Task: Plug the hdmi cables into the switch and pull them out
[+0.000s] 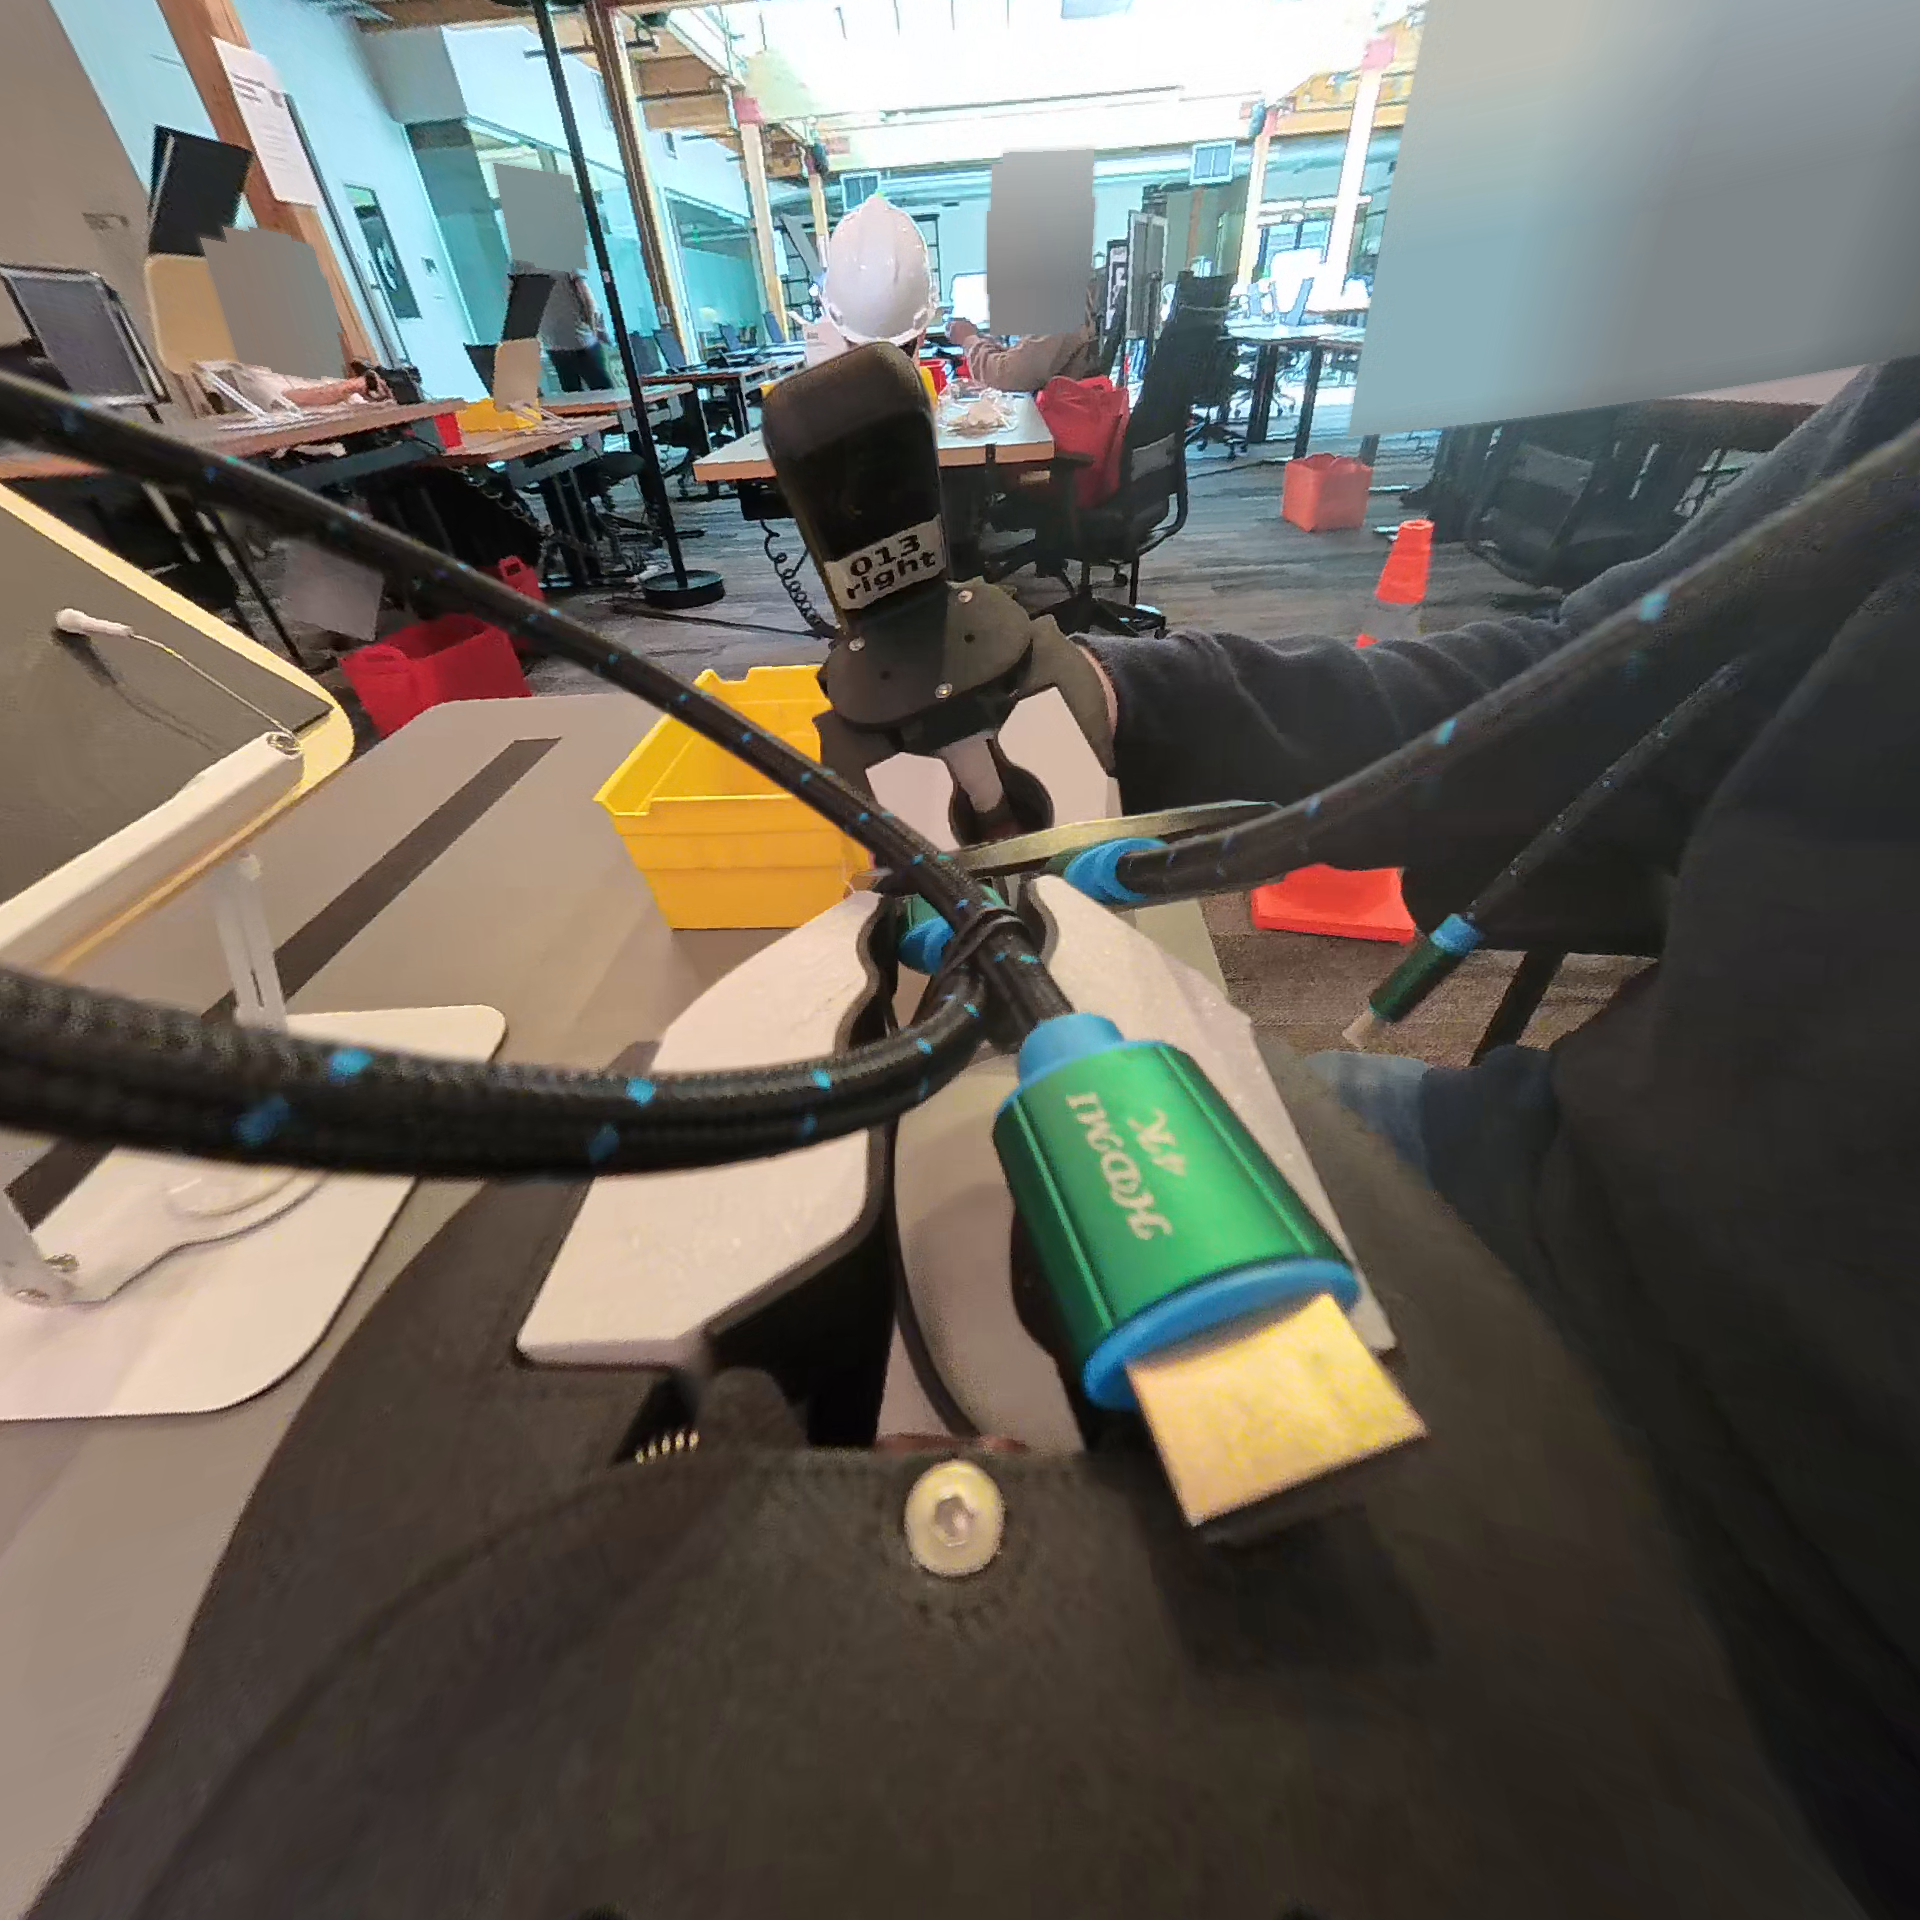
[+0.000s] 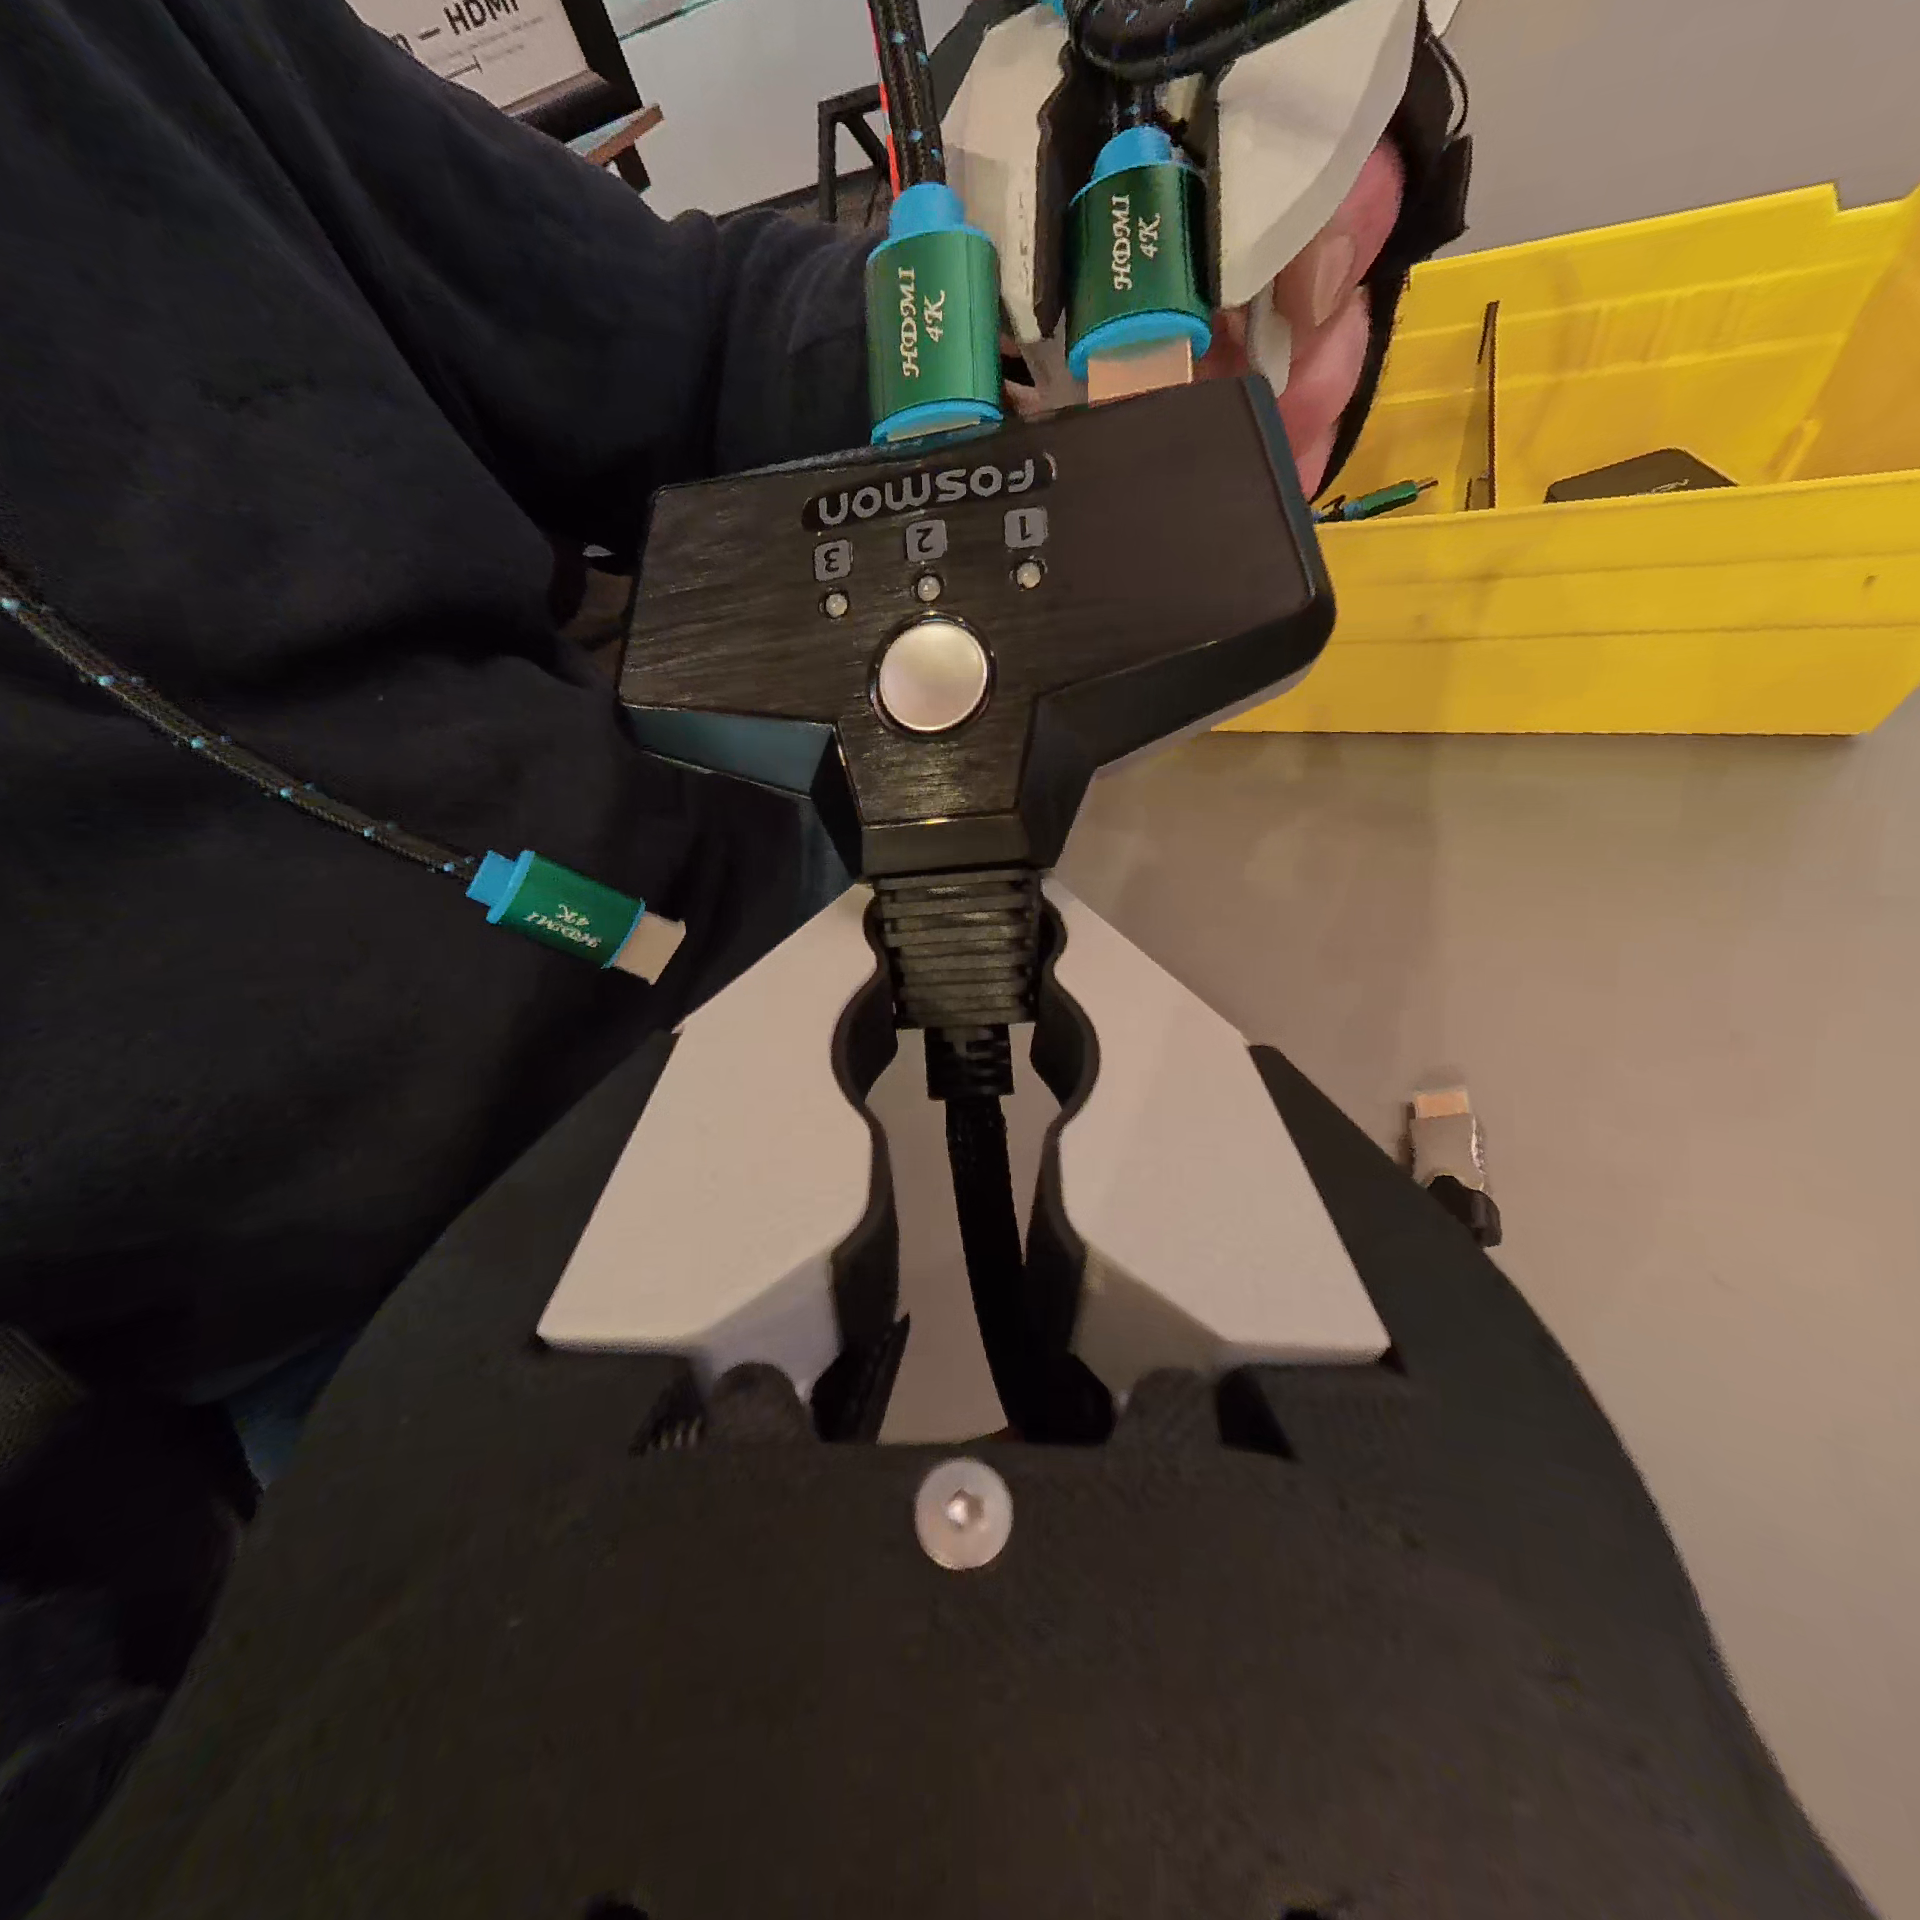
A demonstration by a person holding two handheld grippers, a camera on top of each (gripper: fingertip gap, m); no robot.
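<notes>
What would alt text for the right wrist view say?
The right tool grips a black HDMI switch by its cable collar. One green plug sits in the switch; the left tool holds a second green plug at the neighbouring port. A yellow bin stands behind.

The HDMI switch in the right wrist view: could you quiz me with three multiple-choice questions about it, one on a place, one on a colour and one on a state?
1. Where does the right tool grip the black HDMI switch?
A) its ribbed cable collar
B) its round button
C) its wide end

2. What colour is the round button?
A) red
B) silver
C) green

3. How does the green HDMI plug in the left tool stand?
A) lying on the table
B) pushed fully in
C) at a port, metal tip showing

Answers:
1 A: the tool's fingers close on the collar below the switch body.
2 B: the button shines silver.
3 C: gold metal shows between plug and switch, while the neighbouring plug sits in to its blue rim.
</notes>
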